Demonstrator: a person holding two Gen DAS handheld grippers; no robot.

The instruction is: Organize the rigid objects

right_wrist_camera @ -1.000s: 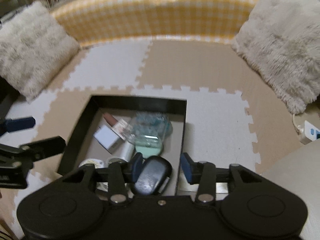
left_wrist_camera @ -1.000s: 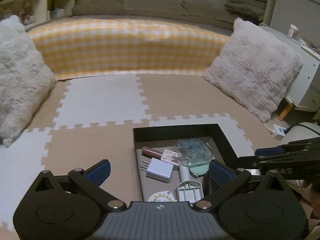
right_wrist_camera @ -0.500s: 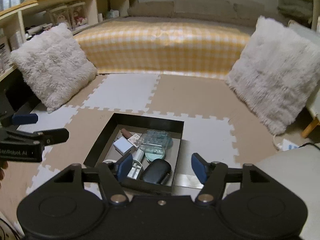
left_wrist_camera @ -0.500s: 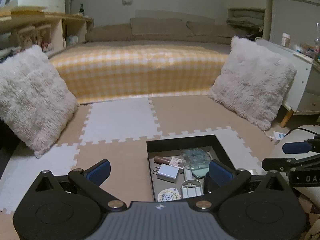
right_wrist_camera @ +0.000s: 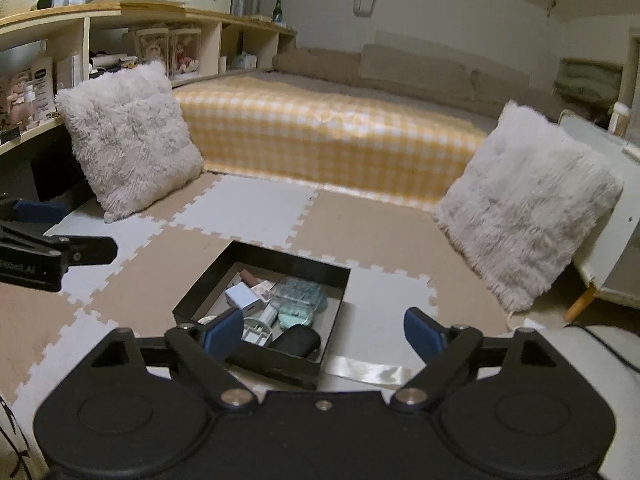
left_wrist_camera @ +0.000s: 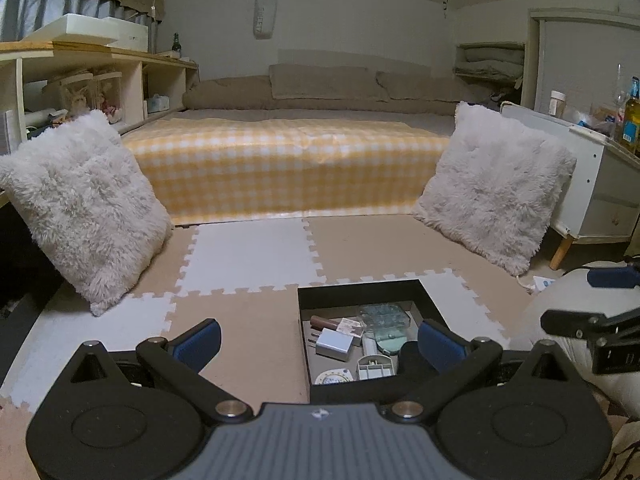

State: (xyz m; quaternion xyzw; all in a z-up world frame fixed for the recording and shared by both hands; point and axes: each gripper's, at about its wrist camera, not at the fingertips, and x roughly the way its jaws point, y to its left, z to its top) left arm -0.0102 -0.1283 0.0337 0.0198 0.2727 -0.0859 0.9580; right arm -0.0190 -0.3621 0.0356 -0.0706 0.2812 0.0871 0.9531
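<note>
A black open box (left_wrist_camera: 360, 293) (right_wrist_camera: 288, 260) sits on the foam floor mat. Inside lie a white charger (left_wrist_camera: 335, 344) (right_wrist_camera: 242, 296), a clear blister tray (left_wrist_camera: 384, 314) (right_wrist_camera: 298, 292), a brown tube (left_wrist_camera: 322, 322) (right_wrist_camera: 249, 277), a white plug part (left_wrist_camera: 374, 366) (right_wrist_camera: 258, 326) and a black case (right_wrist_camera: 296, 341) (left_wrist_camera: 410, 354). My left gripper (left_wrist_camera: 318, 342) is open and empty, back from the box. My right gripper (right_wrist_camera: 323, 330) hovers above the box's near edge, its jaws opening wide with nothing held between them.
Two fluffy white pillows (left_wrist_camera: 84, 204) (left_wrist_camera: 496, 188) lean at either side of the mat. A yellow checked bed (left_wrist_camera: 288, 164) lies behind. Shelves (right_wrist_camera: 120, 52) run along the left, a white cabinet (left_wrist_camera: 600, 184) stands at the right. A shiny strip (right_wrist_camera: 368, 370) lies beside the box.
The right gripper let go of the black case, which now lies in the box, and opened wide. Both grippers pulled back and up, so the box looks smaller and more of the room shows.
</note>
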